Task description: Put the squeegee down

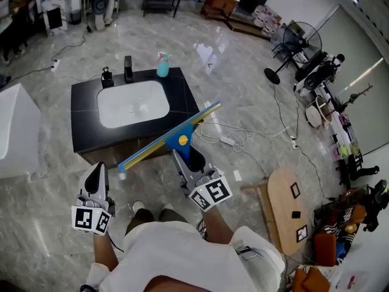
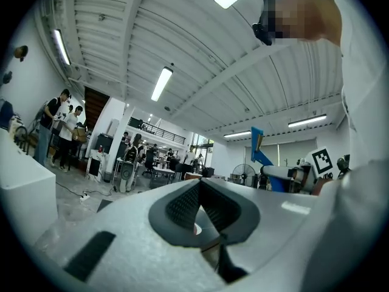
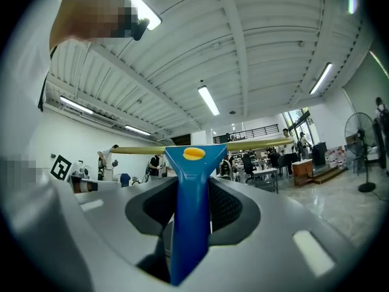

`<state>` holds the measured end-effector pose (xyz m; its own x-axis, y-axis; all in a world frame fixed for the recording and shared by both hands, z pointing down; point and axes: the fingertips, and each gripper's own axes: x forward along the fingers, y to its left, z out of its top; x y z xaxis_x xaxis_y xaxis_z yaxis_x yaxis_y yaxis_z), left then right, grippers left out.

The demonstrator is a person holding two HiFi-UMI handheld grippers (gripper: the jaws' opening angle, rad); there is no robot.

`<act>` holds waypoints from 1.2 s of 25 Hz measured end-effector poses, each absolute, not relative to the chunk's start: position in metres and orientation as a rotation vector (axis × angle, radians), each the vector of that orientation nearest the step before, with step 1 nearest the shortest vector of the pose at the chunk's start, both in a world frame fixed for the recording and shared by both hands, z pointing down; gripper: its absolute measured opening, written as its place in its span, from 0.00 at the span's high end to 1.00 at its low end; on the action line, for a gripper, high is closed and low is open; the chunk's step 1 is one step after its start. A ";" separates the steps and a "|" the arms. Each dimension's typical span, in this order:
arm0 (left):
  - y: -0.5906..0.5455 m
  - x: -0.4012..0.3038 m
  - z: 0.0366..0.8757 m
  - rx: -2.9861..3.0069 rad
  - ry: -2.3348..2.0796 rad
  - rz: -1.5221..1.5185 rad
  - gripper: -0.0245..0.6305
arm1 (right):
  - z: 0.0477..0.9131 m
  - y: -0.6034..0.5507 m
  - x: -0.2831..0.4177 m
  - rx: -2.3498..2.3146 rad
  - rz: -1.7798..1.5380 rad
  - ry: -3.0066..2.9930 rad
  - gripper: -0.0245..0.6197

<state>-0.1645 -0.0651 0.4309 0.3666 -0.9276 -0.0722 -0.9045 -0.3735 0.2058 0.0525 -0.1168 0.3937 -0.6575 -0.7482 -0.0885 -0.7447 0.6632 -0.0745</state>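
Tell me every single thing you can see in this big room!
squeegee: one, blue handle and yellow strip, in the right gripper
counter: one, black, on the floor ahead
basin: one, white, set in the counter
spray bottle: one, teal, counter's back edge
fixtures: two, black, behind the basin
fan: one, black, floor at far right
cables: several, white, floor right of the counter
wooden board: one, tan, low right
people: several, mixed colours, far back in the hall
right gripper: one, grey, shut on the squeegee handle
left gripper: one, grey, jaws together, empty
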 end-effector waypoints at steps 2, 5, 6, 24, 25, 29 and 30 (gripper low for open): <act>-0.076 -0.166 0.436 2.475 -1.683 -0.258 0.95 | 0.400 -0.130 0.050 -1.239 -0.055 2.767 0.73; -0.087 -0.165 0.440 2.467 -1.706 -0.249 0.95 | 0.408 -0.148 0.048 -1.212 -0.064 2.780 0.73; -0.090 -0.166 0.440 2.459 -1.721 -0.245 0.95 | 0.411 -0.153 0.046 -1.199 -0.071 2.787 0.73; -0.132 -0.169 0.452 2.276 -1.886 -0.186 0.95 | 0.433 -0.237 0.016 -0.978 -0.111 2.929 0.73; -0.134 -0.171 0.454 2.266 -1.894 -0.185 0.95 | 0.435 -0.240 0.012 -0.968 -0.114 2.937 0.73; -0.136 -0.183 0.459 2.220 -1.932 -0.180 0.95 | 0.445 -0.253 -0.006 -0.924 -0.130 2.973 0.73; -0.137 -0.186 0.460 2.208 -1.943 -0.178 0.95 | 0.447 -0.257 -0.013 -0.908 -0.129 2.983 0.73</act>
